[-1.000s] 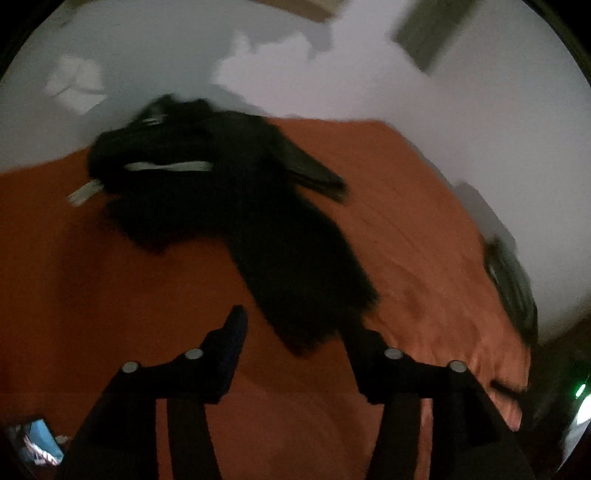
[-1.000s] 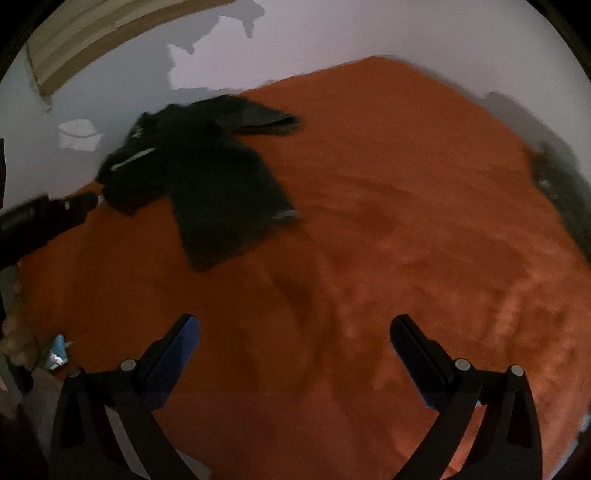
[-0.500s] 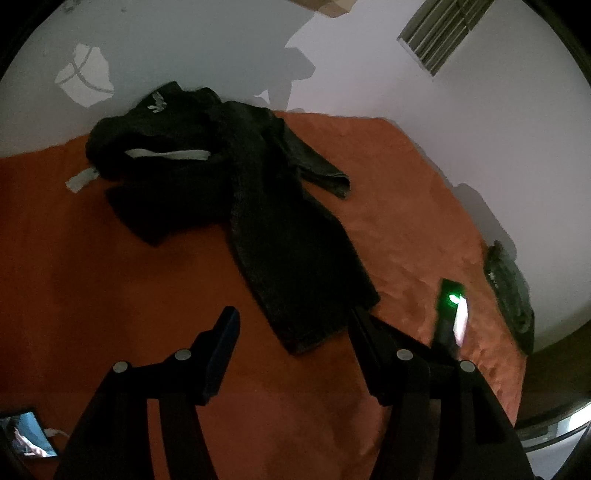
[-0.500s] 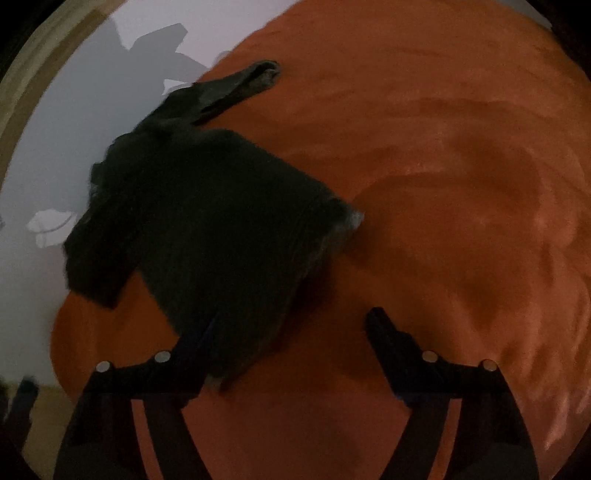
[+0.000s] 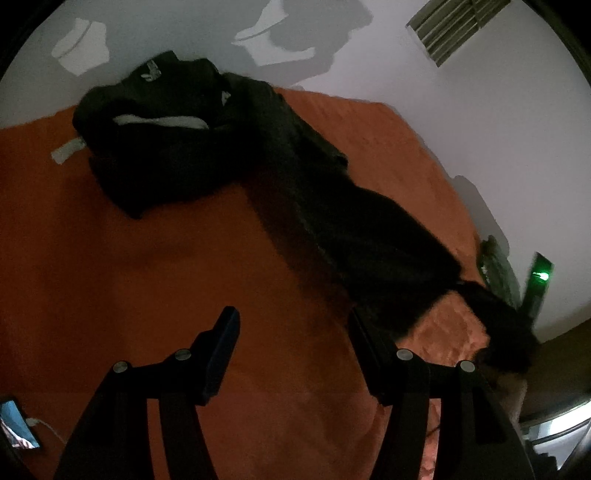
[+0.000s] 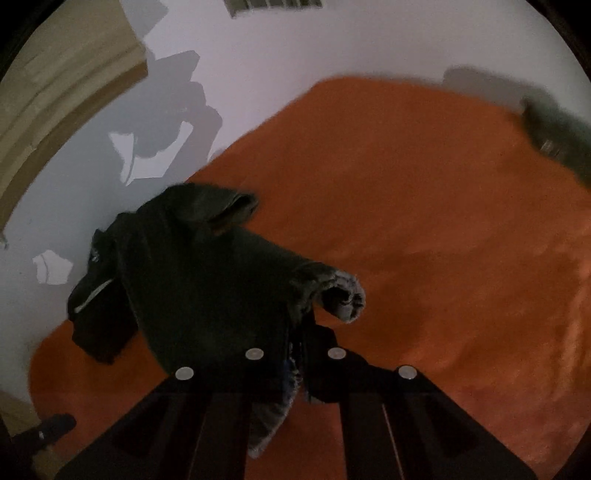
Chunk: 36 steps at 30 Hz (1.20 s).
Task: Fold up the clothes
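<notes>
Orange bed (image 5: 129,295) cover is spread under the dark top (image 5: 332,206), which lies long, up and away. Its near hem is pinched in the right claw (image 6: 299,354), just shut. Beside it, the left claw (image 5: 291,332) is held open, empty.

Dim room: an orange blanket (image 6: 424,221) against a pale wall (image 5: 461,122) with a slatted vent (image 5: 448,31).

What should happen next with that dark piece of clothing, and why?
Probably close the left gripper on the dark garment's near hem. The right gripper is shut on one corner, while the left stands open over the orange cover, holding nothing.
</notes>
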Motion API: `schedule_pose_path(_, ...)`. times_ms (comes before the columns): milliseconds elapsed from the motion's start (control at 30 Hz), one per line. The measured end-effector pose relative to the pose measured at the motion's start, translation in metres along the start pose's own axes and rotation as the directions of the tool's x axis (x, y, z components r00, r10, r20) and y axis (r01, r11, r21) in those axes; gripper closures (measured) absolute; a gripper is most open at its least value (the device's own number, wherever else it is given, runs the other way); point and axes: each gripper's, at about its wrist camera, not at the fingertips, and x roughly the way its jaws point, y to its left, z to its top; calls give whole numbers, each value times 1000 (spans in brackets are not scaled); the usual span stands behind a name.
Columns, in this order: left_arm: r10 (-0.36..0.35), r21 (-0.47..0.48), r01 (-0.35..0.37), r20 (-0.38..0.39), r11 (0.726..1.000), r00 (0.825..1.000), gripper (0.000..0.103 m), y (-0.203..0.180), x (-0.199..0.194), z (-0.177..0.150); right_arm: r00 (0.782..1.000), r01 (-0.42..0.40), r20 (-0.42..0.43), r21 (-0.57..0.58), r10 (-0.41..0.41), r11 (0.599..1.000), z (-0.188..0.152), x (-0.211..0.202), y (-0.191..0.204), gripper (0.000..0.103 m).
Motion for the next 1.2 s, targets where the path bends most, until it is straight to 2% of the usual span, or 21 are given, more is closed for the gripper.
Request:
schedule_pose_path(67,-4,-1,4,-6,1000,1000,41,-1,2,0,997,75,1,-22,-75,997,3,-14,-28,99)
schedule_pose_path(267,-9,-9,9,-15,1000,1000,41,0,2,3,983,183,-11,125,-183,975,-8,-64,-133,99)
schedule_pose_path(433,-19,-1,19,-26,1000,999,41,-5,-1,-1,977,199,26,240,-211,950,-27,-114,-212,99)
schedule_pose_path(567,-24,19,24,-40,1000,999,41,-11,0,-3,983,186,-47,250,-180,950,-51,-100,-228,99)
schedule_pose_path(667,-20,34,21,-51,999,999,41,-11,1,-4,980,188,-101,178,-172,966,-70,-82,-216,99)
schedule_pose_path(833,-21,33,23,-63,999,998,41,-10,-2,-4,973,205,-134,111,-190,972,-84,-75,-204,95)
schedule_pose_path(900,-27,26,29,-66,999,997,41,-8,-3,-2,969,208,-163,120,-188,971,-90,-75,-205,90)
schedule_pose_path(967,-33,24,35,-67,999,997,41,-11,-1,-4,963,228,-180,147,-200,963,-90,-80,-206,77)
schedule_pose_path(1000,-37,23,39,-67,999,997,41,-11,-1,-5,963,231,-176,162,-202,959,-90,-84,-205,74)
schedule_pose_path(1067,-45,21,47,-69,999,997,41,-12,1,-7,972,215,-139,211,-189,953,-85,-93,-206,54)
schedule_pose_path(1167,-56,14,57,-72,998,996,41,-14,2,-6,983,184,-60,276,-174,943,-79,-113,-199,34)
schedule_pose_path(1200,-59,10,60,-73,998,996,41,-12,1,-6,985,174,-39,284,-170,943,-77,-117,-193,30)
